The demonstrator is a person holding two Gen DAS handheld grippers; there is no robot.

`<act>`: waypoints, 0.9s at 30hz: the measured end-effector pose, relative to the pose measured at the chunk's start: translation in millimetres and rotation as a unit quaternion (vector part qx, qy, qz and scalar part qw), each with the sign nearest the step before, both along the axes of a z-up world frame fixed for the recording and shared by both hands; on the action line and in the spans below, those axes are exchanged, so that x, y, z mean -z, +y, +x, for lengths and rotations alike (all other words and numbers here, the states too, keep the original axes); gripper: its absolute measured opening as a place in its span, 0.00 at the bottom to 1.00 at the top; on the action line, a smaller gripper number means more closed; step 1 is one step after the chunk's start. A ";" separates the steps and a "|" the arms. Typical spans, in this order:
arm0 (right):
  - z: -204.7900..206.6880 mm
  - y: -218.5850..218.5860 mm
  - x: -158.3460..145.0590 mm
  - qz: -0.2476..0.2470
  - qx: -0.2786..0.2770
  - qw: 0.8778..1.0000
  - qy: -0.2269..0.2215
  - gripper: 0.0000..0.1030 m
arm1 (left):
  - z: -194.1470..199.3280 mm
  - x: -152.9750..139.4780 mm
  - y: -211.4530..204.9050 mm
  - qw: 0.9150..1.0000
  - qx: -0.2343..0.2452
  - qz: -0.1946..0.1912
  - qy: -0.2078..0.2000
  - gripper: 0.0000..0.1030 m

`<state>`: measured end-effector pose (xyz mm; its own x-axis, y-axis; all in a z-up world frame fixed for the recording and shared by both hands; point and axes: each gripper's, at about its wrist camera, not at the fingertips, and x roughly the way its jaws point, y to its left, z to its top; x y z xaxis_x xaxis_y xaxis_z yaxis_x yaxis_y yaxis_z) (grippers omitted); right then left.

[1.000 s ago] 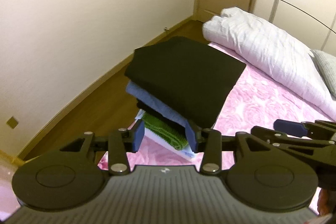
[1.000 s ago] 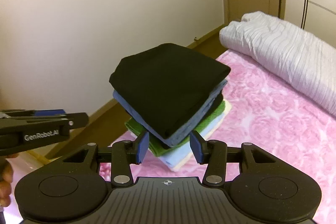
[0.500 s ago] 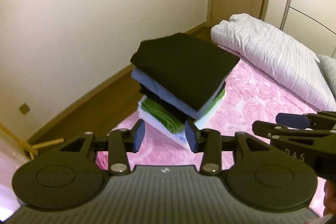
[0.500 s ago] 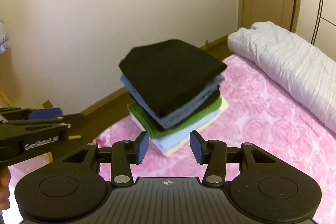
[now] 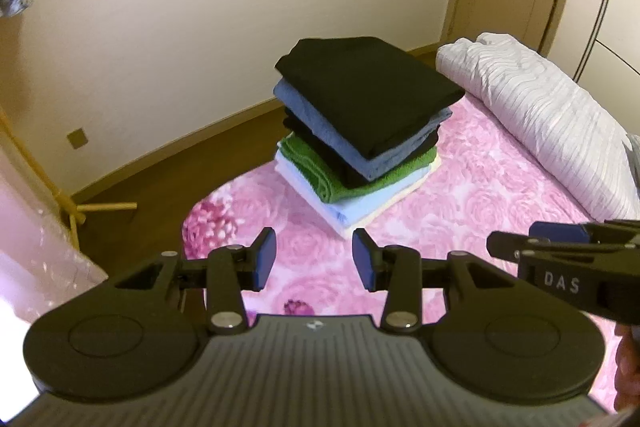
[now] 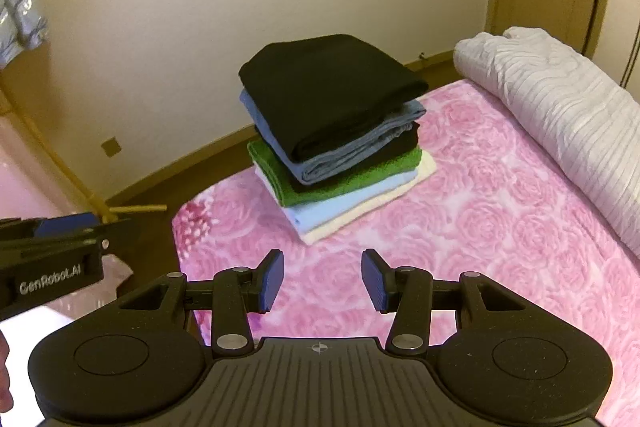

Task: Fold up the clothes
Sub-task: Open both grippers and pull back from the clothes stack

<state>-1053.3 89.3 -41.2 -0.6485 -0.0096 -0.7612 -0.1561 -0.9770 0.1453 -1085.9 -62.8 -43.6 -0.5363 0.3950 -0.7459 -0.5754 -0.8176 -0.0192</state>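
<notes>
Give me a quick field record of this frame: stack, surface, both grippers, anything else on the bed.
stack: folded clothes, one pile near the bed corner
top item: black garment
below it, in order: blue-grey, black, green, light blue, cream
surface: pink floral bedspread
left gripper: open, empty, short of the stack
right gripper: open, empty, short of the stack
also on bed: rolled white duvet, apart from the stack

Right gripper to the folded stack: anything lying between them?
Nothing: in the right wrist view, only bare pink floral bedspread lies between the open right gripper and the stack of folded clothes.
</notes>
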 end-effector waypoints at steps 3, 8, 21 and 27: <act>7.4 3.7 0.9 0.002 -0.016 1.000 -0.002 0.46 | 14.3 0.7 -2.5 1.000 -0.017 -0.001 -0.004 0.36; 13.3 12.7 8.6 0.002 -0.033 0.999 -0.012 0.46 | 34.2 5.3 -2.5 0.999 -0.038 -0.009 -0.007 0.36; 21.7 37.7 29.8 0.002 -0.071 0.997 -0.039 0.46 | 49.7 21.0 13.9 0.997 -0.071 -0.015 -0.030 0.36; 12.6 48.6 38.5 0.002 -0.078 0.996 -0.050 0.46 | 51.3 27.4 21.5 0.996 -0.076 -0.017 -0.036 0.36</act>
